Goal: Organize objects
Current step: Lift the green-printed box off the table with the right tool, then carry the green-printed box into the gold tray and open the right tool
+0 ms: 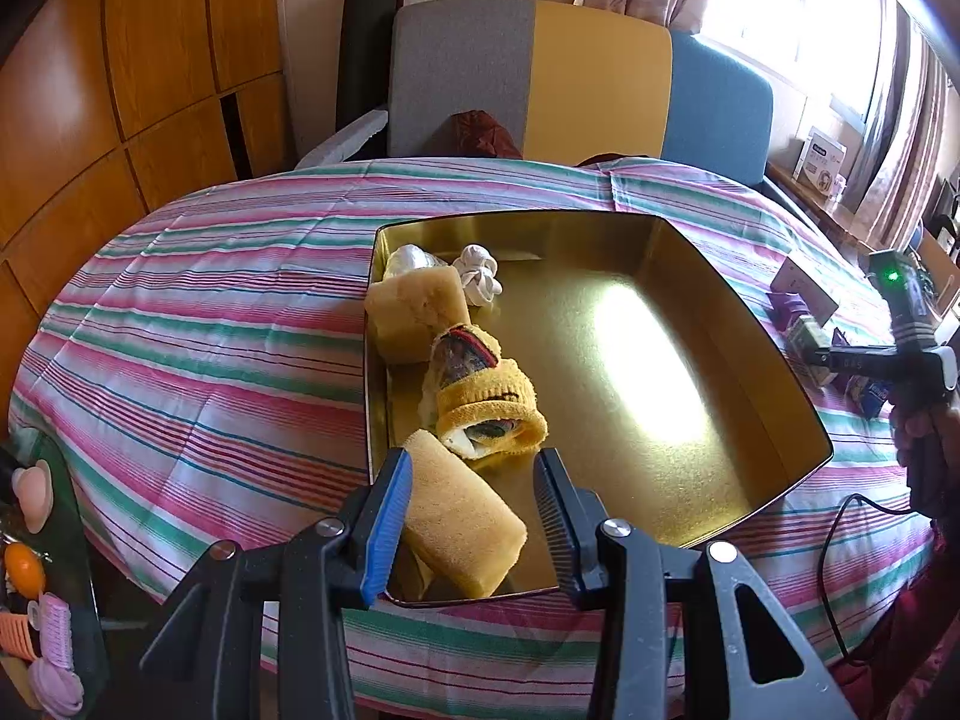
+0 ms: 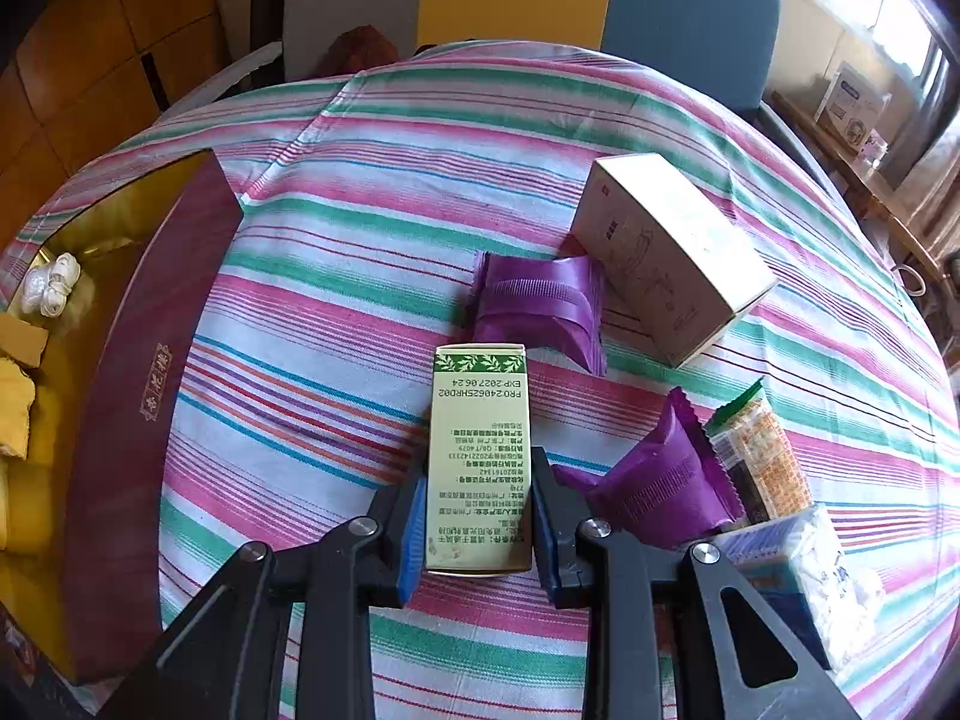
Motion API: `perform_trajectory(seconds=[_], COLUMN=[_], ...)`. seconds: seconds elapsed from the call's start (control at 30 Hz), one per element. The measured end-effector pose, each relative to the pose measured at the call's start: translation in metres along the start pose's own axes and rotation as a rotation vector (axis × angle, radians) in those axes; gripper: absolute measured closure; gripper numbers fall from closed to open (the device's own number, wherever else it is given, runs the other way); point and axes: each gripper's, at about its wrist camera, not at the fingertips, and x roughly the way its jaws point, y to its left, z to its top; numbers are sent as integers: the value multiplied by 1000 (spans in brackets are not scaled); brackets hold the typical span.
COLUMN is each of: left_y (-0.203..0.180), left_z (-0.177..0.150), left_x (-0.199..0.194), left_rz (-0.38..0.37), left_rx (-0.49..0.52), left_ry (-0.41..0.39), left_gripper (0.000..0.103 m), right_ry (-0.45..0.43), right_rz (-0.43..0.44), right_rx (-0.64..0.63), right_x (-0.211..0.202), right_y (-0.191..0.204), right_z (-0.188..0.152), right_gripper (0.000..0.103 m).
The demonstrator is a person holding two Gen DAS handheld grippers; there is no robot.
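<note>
Right hand-held gripper (image 2: 474,531) is clamped on a green-and-cream carton (image 2: 478,456), long axis running straight out along the fingers; the gold-lined tray (image 2: 150,324) lies to its left, so that hand is the one to carry across. Left hand-held gripper (image 1: 474,516) hangs part-open over the tray's near corner, gripping nothing, a yellow sponge block (image 1: 462,516) loose between its jaws. Farther into the tray: a rolled yellow cloth (image 1: 486,396), another sponge (image 1: 417,315), a white knotted bundle (image 1: 477,273).

Between the closed blue-padded jaws of the right gripper (image 2: 478,519) sits a pale green carton (image 2: 478,456) with a dark green leaf band and green print. Ahead of them lies a glossy purple pouch (image 2: 538,303); rightward, a beige box (image 2: 672,255). Underneath, the tablecloth (image 2: 360,276) runs pink, green, white stripes. Left of them, the maroon tin (image 2: 144,372) shows gold inside.
</note>
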Motion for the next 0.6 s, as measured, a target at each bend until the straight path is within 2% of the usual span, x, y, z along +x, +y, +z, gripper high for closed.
perform_trajectory(seconds=[0.17, 0.3, 0.43, 0.53, 0.6], left_y=[11, 23, 45, 65, 75], left_z=[1, 1, 1, 0, -1], left_x=[-2, -4, -7, -11, -12], left_rz=[-13, -16, 14, 36, 41], left_rx=[-10, -14, -50, -88, -108], left_ry=[-9, -6, -9, -17, -18], left_gripper=[61, 61, 61, 61, 61], right_ry=[-83, -140, -155, -105, -72], right_rz=[28, 89, 216, 290, 296], right_rx=[37, 2, -79, -135, -164], right_x=[-43, -83, -105, -96, -83], right_y=[8, 40, 98, 150, 186], right_z=[5, 15, 25, 31, 33], right_gripper=[73, 73, 73, 73, 73])
